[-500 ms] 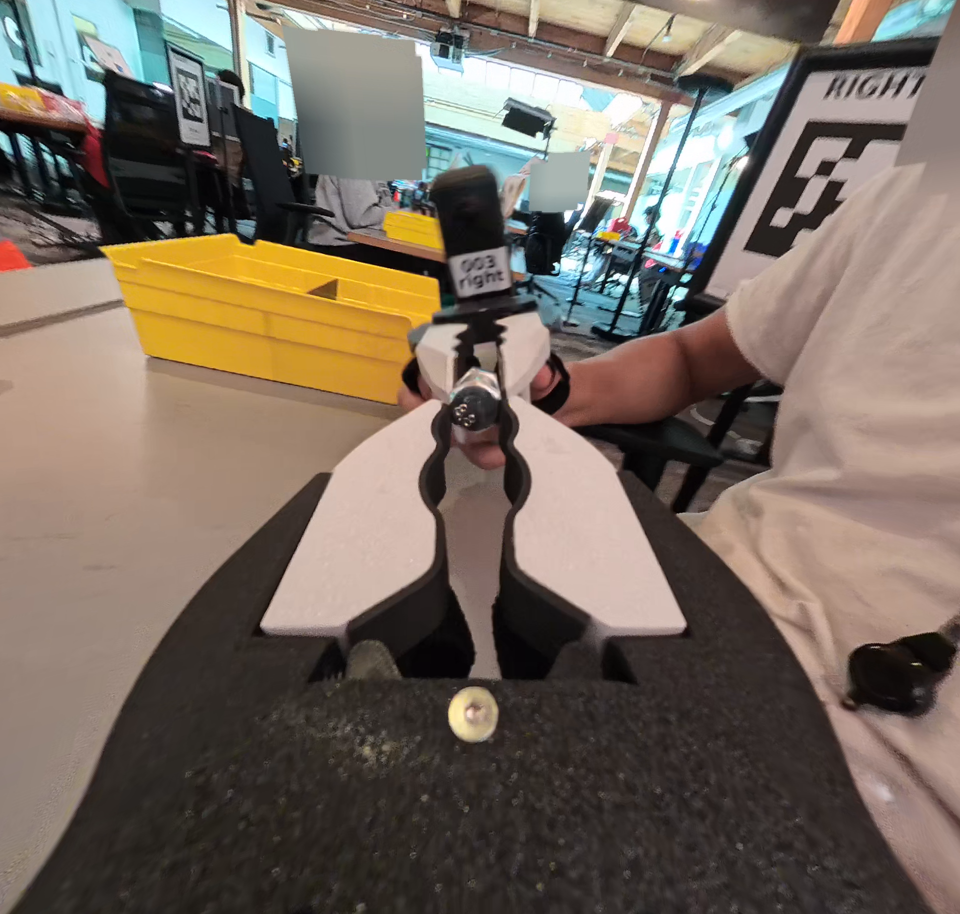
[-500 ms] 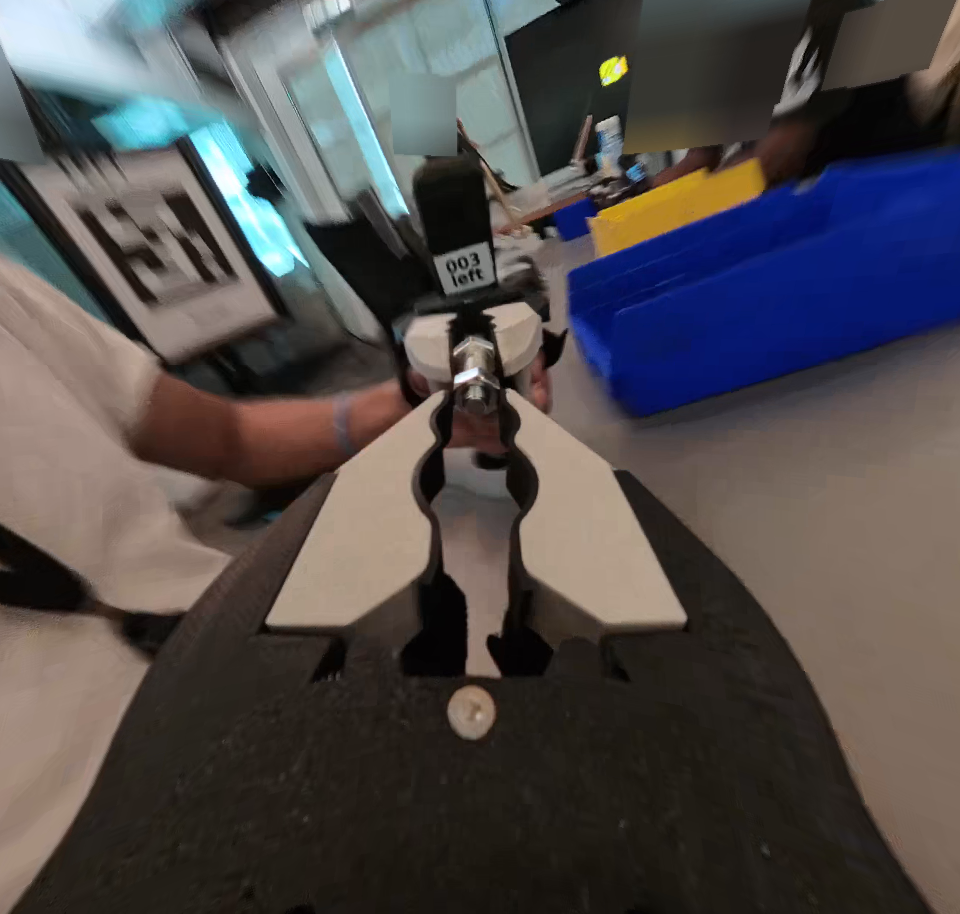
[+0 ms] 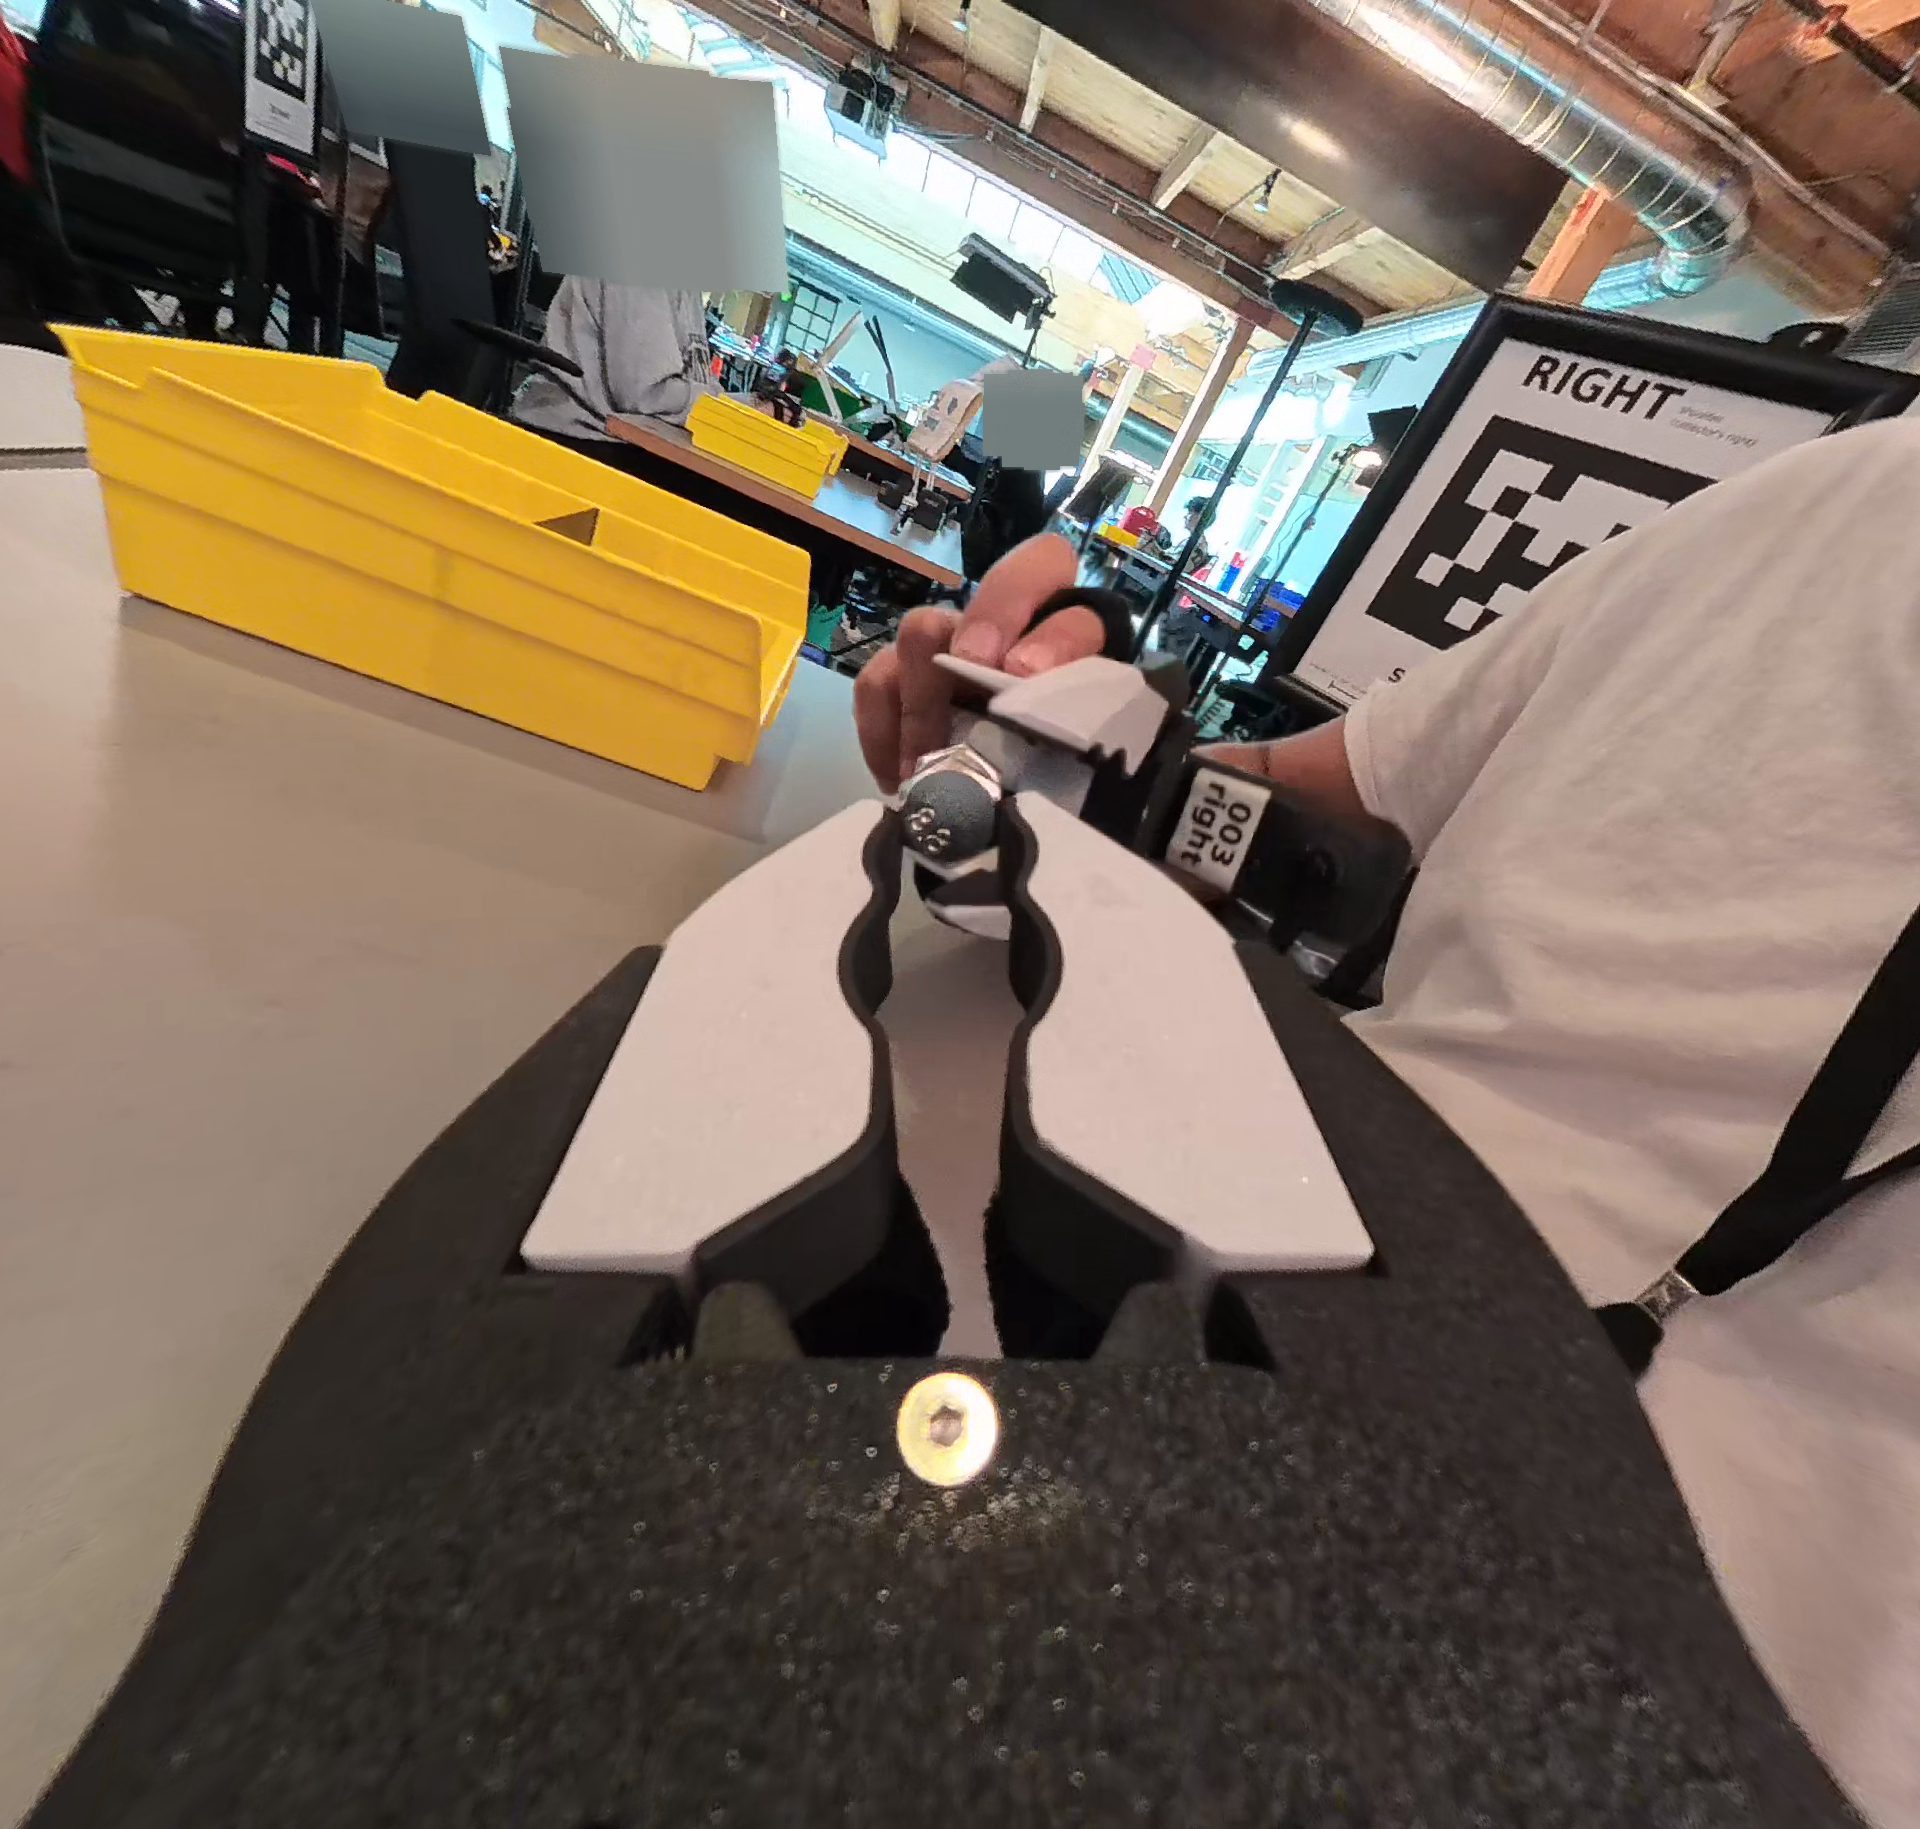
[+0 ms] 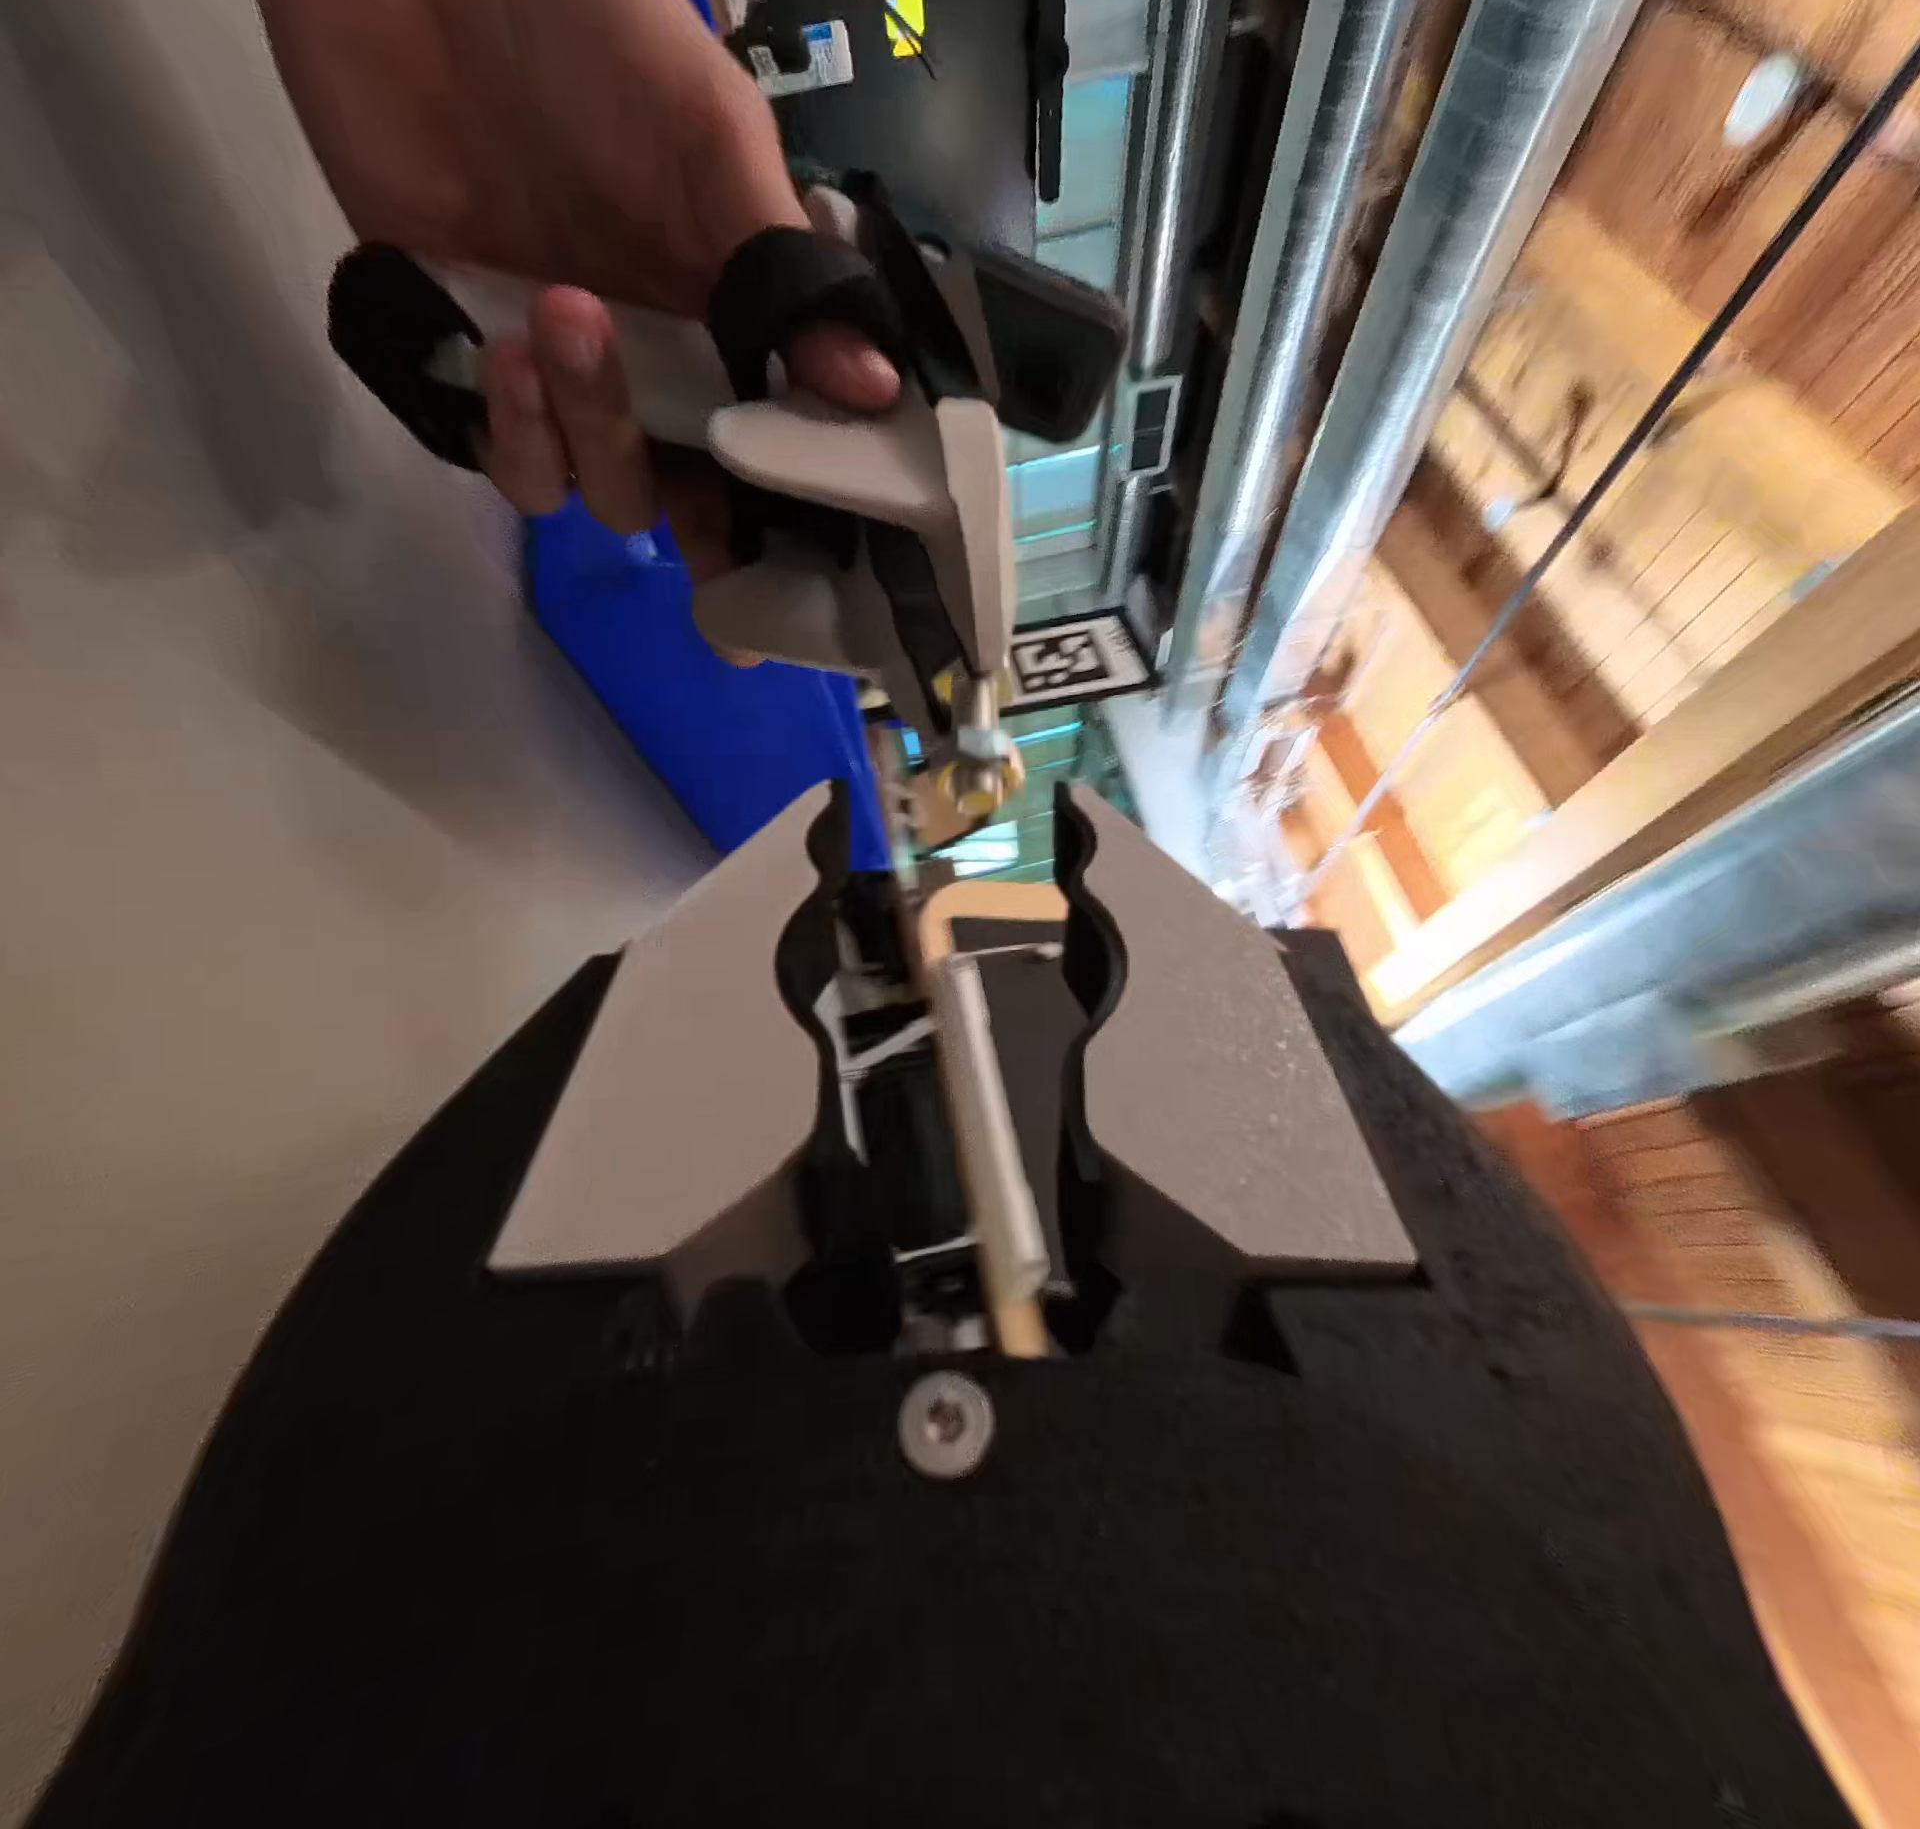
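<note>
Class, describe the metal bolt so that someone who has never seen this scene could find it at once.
Start at the yellow bin on the grey table, then move right to the left hand-held gripper. Its fingertips clamp the bolt: the only shiny metal piece there, with a grey stamped hexagonal head facing the camera.

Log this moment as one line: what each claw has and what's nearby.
left claw: shut on bolt | right claw: open, holds nothing, facing bolt's nut end | nearby: yellow bin, blue bin, table

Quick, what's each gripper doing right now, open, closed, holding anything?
Left gripper: closed on the head of a metal bolt.
Right gripper: open, fingers apart, holding nothing; the bolt's nut end sits just ahead of them.
</note>
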Demonstrator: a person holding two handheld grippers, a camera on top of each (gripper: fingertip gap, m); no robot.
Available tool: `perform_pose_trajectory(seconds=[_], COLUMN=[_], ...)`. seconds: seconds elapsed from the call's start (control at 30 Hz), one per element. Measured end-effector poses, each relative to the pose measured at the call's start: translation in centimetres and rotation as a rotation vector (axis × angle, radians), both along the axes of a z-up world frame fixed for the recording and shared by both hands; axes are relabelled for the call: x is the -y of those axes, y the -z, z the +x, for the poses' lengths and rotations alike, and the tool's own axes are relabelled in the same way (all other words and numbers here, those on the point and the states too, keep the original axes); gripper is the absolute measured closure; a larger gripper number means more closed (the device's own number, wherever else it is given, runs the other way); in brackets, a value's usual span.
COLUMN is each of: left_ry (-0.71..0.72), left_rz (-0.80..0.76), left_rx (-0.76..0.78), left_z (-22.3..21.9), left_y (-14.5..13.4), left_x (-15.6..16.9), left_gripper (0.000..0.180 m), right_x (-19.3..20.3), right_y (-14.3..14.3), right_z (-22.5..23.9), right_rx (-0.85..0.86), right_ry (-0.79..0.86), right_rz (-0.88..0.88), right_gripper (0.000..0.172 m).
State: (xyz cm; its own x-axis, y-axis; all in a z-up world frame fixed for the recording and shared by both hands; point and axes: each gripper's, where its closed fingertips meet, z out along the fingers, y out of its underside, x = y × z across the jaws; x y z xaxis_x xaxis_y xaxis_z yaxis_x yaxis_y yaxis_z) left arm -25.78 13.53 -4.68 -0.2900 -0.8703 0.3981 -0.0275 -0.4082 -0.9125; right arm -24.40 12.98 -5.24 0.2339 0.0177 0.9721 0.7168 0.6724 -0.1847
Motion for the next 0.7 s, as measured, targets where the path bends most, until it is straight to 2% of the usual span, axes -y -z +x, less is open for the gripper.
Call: perform_pose_trajectory(seconds=[0.03,0.1,0.3,0.4,0.47,0.53,0.7], left_ry=[-0.011,-0.039,-0.144,-0.153,-0.144,-0.139,-0.136], left_rz=[0.007,0.034,0.244,0.309,0.32,0.33,0.357], left_rx=[0.002,0.013,0.065,0.078,0.071,0.049,0.004], left_z=[-0.1,-0.3,-0.1,0.0,0.2,0.4,1.0], left_y=[-0.1,-0.2,-0.4,-0.5,-0.3,0.1,0.9], left_x=[-0.2,-0.5,-0.9,-0.4,-0.2,-0.1,0.1], left_gripper=[0.164,0.163,0.163,0.164,0.164,0.163,0.164], right_x=[-0.2,-0.5,0.7,-0.1,-0.6,-1.2,-0.3], right_y=[0.1,0.5,1.3,1.4,0.8,0.2,0.2], right_z=[0.5,1.1,-1.0,-0.7,-0.1,0.5,-0.2], right_rx=[-0.069,-0.271,-0.876,-1.126,-1.246,-1.33,-1.221], right_ry=[-0.002,-0.062,-0.552,-0.708,-0.833,-0.905,-0.849], right_rz=[-0.09,-0.379,-1.558,-1.925,-2.061,-2.085,-2.015], right_gripper=[0.127,0.121,0.124,0.129,0.134,0.138,0.144])
